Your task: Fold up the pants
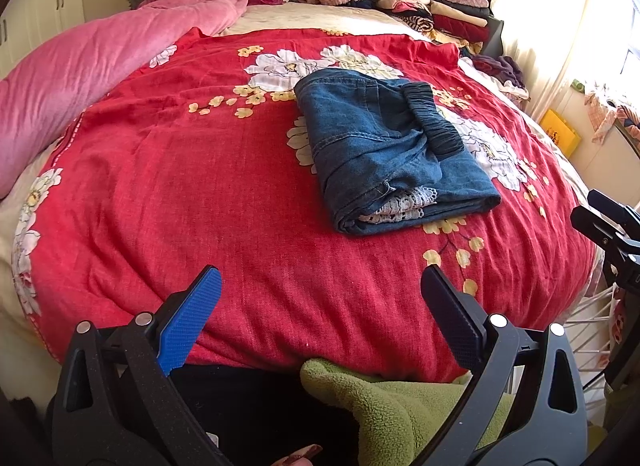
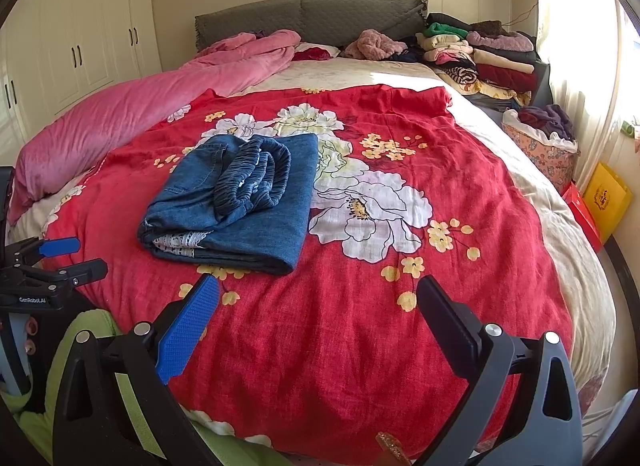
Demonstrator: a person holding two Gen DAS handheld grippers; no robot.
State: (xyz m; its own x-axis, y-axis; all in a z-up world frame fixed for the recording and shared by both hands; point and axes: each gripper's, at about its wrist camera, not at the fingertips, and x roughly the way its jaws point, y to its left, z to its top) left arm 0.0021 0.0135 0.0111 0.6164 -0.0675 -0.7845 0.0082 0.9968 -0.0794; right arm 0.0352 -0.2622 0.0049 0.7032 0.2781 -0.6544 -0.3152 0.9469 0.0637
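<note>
Pants (image 1: 384, 145) folded on red bedspread (image 1: 200, 185); left gripper (image 1: 320, 306), right gripper (image 2: 318, 318) spread, seemingly empty.

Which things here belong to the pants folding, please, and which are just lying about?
Job: folded blue denim pants; left claw; right claw.
Lying about: pink plush blanket; stacked folded clothes; yellow bag.

Pants (image 1: 384, 145): blue denim, darker gathered waistband, white lace trim showing at fold. Bedspread (image 1: 200, 193): red, printed with white and pale-yellow flowers. Quilt (image 1: 80, 81): pink. Headboard (image 2: 312, 15): grey, quilted. Wardrobe (image 2: 80, 45): cream. Left gripper (image 1: 320, 298): black, one finger pad blue. Fleece sleeve (image 1: 400, 398): green.
</note>
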